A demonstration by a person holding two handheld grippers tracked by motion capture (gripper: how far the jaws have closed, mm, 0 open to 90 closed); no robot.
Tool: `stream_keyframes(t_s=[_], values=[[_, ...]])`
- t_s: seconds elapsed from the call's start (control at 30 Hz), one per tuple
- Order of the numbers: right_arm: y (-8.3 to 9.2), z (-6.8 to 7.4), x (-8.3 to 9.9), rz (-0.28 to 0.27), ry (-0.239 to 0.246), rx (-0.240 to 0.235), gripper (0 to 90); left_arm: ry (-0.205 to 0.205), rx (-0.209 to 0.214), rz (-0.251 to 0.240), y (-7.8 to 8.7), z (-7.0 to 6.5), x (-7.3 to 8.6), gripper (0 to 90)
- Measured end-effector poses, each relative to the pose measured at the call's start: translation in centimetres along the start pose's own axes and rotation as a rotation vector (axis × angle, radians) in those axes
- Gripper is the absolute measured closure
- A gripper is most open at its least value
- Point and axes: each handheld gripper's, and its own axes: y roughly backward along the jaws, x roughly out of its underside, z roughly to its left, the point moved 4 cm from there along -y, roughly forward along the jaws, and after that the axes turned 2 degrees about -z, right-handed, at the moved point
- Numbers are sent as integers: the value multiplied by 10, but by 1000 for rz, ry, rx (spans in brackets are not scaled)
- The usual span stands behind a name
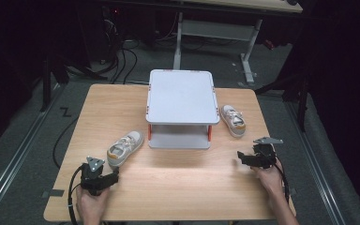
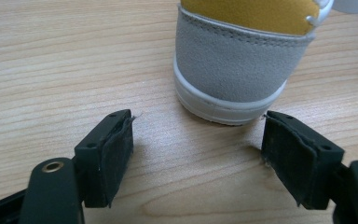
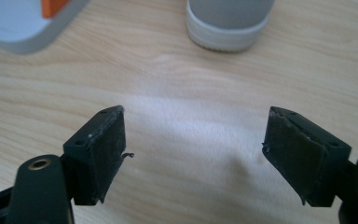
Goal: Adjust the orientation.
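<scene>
**Both shoes still on the bench**

We hold the left tool (image 1: pixel 114 177) spread just behind the heel of the near-left grey-and-white canvas shoe (image 1: pixel 124 148), not touching it. Our right tool (image 1: pixel 242 157) is also spread and empty, facing the far-right matching shoe (image 1: pixel 233 119). The white two-tier rack (image 1: pixel 182 96) carries nothing; both grasps remain.

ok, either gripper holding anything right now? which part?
Nothing held. Left gripper is open, its jaws just short of the left shoe's heel. Right gripper is open over bare table, well back from the right shoe.
</scene>
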Motion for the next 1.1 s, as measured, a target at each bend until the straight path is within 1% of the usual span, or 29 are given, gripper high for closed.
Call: stream_keyframes(t_s=[0.13, 0.17, 0.2, 0.23, 0.3, 0.33, 0.4, 0.43, 0.47, 0.5, 0.53, 0.57, 0.6, 0.63, 0.7, 0.73, 0.8, 0.83, 0.93, 0.97, 1.03, 1.1], values=[[-1, -5, -12, -15, 0, -16, 184, 0, -1, 1, 0, 0, 0, 251], [-1, -6, -18, -17, -1, -19, 179, 1, -1, 1, 0, 0, 0, 251], [-1, -6, -18, -17, -1, -19, 179, 0, -1, 0, 0, 0, 0, 251], [-2, -8, -23, -18, -2, -17, 179, 1, -1, 1, 0, 0, 0, 251], [-3, -8, -26, -20, -4, -18, 179, 1, -1, 1, 0, 0, 0, 251], [-3, -9, -28, -22, 0, -19, 179, 1, -1, 1, 0, 0, 0, 251], [-5, -11, -33, -51, 9, -8, 187, 0, -1, 0, 0, 0, 0, 251], [-6, -11, -35, -44, 16, -6, 186, 1, -1, 1, 0, 0, 0, 251], [-7, -12, -41, -51, 13, 0, 187, 1, -1, 1, 0, 0, 0, 251], [-7, -12, -41, -51, 13, 0, 187, 1, -1, 1, 0, 0, 0, 251], [-9, -13, -48, -63, 10, -1, 183, 1, -1, 1, 0, 0, 0, 251], [-10, -13, -52, -59, 8, -1, 183, 1, -1, 1, 0, 0, 0, 251], [-10, -13, -52, -59, 8, -1, 183, 1, -1, 1, 0, 0, 0, 251], [-12, -14, -55, -72, 4, 0, 183, 1, -1, 1, 0, 0, 0, 251], [-15, -16, -62, -58, -9, -8, 175, 1, -1, 1, 0, 0, 0, 251], [-17, -16, -65, -64, -13, -10, 175, 1, -1, 1, 0, 0, 0, 251], [-22, -17, -71, -35, -28, -22, 168, 1, 0, 0, 0, 0, 0, 251], [-24, -16, -73, -31, -32, -25, 168, 0, -1, 1, 0, 0, 0, 251], [-32, -15, -82, -14, -30, -21, 168, 0, 0, 1, 0, 0, 0, 252], [-34, -15, -86, -21, -30, -15, 168, 0, 0, 1, 0, 0, 0, 252], [-39, -17, -92, -11, -41, -9, 166, 0, -1, 1, 0, 0, 0, 252], [-44, -19, -96, -27, -60, -3, 166, 0, 0, 0, 0, 0, 0, 252]])
